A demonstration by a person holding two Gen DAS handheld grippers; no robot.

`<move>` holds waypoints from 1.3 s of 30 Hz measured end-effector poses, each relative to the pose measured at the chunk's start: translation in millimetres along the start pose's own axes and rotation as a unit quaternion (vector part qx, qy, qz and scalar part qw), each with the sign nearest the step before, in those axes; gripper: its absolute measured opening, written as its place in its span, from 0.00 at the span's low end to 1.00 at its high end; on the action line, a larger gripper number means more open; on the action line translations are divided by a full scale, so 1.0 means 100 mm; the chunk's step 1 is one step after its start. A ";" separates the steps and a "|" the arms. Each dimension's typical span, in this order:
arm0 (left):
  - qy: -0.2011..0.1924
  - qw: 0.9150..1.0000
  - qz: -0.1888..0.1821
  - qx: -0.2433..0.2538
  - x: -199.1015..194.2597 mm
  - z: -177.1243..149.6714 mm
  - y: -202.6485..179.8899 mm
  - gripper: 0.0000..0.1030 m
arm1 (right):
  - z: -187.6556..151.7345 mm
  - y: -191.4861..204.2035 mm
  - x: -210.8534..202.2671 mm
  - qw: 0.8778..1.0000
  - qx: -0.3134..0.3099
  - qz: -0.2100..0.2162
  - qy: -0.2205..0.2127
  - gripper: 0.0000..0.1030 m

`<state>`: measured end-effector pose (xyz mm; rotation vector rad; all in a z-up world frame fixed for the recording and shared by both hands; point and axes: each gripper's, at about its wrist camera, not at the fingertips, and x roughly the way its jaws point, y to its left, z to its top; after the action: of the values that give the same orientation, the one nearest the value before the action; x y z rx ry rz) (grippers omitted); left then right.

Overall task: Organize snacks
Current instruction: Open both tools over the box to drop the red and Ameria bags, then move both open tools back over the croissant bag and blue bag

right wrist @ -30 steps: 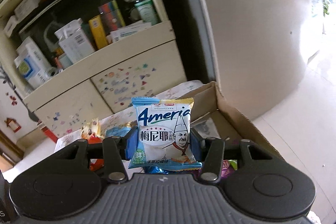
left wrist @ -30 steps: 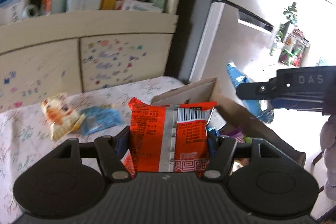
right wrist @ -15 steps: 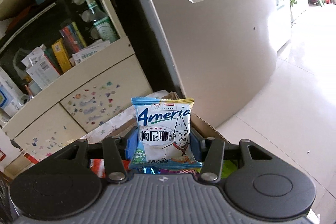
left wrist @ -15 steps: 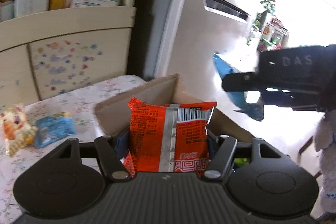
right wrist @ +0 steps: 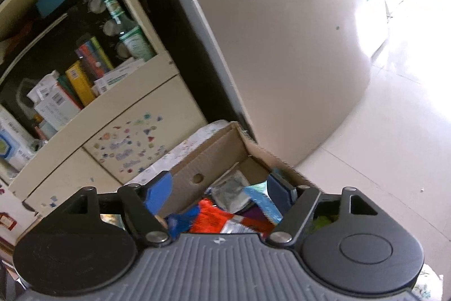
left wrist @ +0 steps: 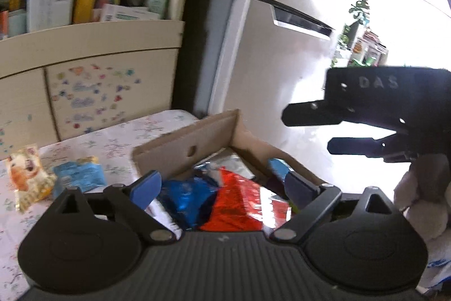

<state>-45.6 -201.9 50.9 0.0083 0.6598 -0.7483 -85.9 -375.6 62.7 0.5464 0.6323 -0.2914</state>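
A cardboard box [left wrist: 183, 148] stands on the table's right end and holds several snack packets. My left gripper [left wrist: 222, 185] is open and empty above it; the red packet [left wrist: 236, 202] lies in the box below, beside a blue packet [left wrist: 183, 202]. My right gripper [right wrist: 220, 191] is open and empty over the same box [right wrist: 214, 157]. The red packet [right wrist: 211, 219] and a light-blue packet [right wrist: 265, 202] lie inside. The right gripper also shows in the left wrist view [left wrist: 307, 129], at the right. Two packets remain on the tablecloth: an orange one [left wrist: 26, 174] and a blue one [left wrist: 79, 175].
A cream cabinet [left wrist: 84, 47] with a shelf of boxes and bottles stands behind the table. A fridge [right wrist: 282, 61] stands to the right of it. Tiled floor [right wrist: 394, 145] lies right of the box. A floral tablecloth [left wrist: 112, 137] covers the table.
Both grippers have opened over the box. The red packet dropped from the left one and the blue-white packet from the right one into the box.
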 end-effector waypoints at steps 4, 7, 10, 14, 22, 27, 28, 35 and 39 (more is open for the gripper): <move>0.012 1.000 0.029 -0.002 -0.13 -0.05 0.19 0.92 | -0.03 0.13 0.04 0.999 -0.017 0.028 0.007 0.82; 0.026 0.998 0.054 -0.004 -0.20 -0.12 0.37 0.92 | -0.06 0.26 0.06 0.998 -0.039 0.048 0.012 0.85; 0.044 0.996 0.076 -0.037 -0.24 -0.15 0.61 0.92 | -0.10 0.39 0.07 0.996 -0.058 0.062 0.014 0.86; 0.055 0.991 0.112 -0.045 -0.32 -0.18 0.90 0.92 | -0.14 0.52 0.12 0.994 -0.069 0.079 0.027 0.87; 0.047 0.982 0.171 -0.069 -0.41 -0.14 1.36 0.93 | -0.26 0.76 0.21 0.989 -0.095 0.099 0.047 0.88; 0.047 0.973 0.189 -0.121 -0.31 -0.10 1.68 0.94 | -0.33 0.87 0.27 0.987 -0.110 0.104 0.060 0.89; 0.046 0.972 0.193 -0.125 -0.28 -0.09 1.72 0.94 | -0.34 0.90 0.28 0.986 -0.113 0.105 0.063 0.89; 0.026 0.965 0.210 -0.156 -0.04 0.01 2.01 0.93 | -0.46 1.05 0.37 0.979 -0.147 0.115 0.081 0.90; 0.033 0.962 0.215 -0.167 0.13 0.03 2.12 0.93 | -0.55 1.15 0.40 0.973 -0.174 0.123 0.088 0.91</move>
<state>97.7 -53.3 -0.9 -0.1306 0.8087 -0.2136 -33.1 -253.9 45.8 0.3083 0.7608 0.1046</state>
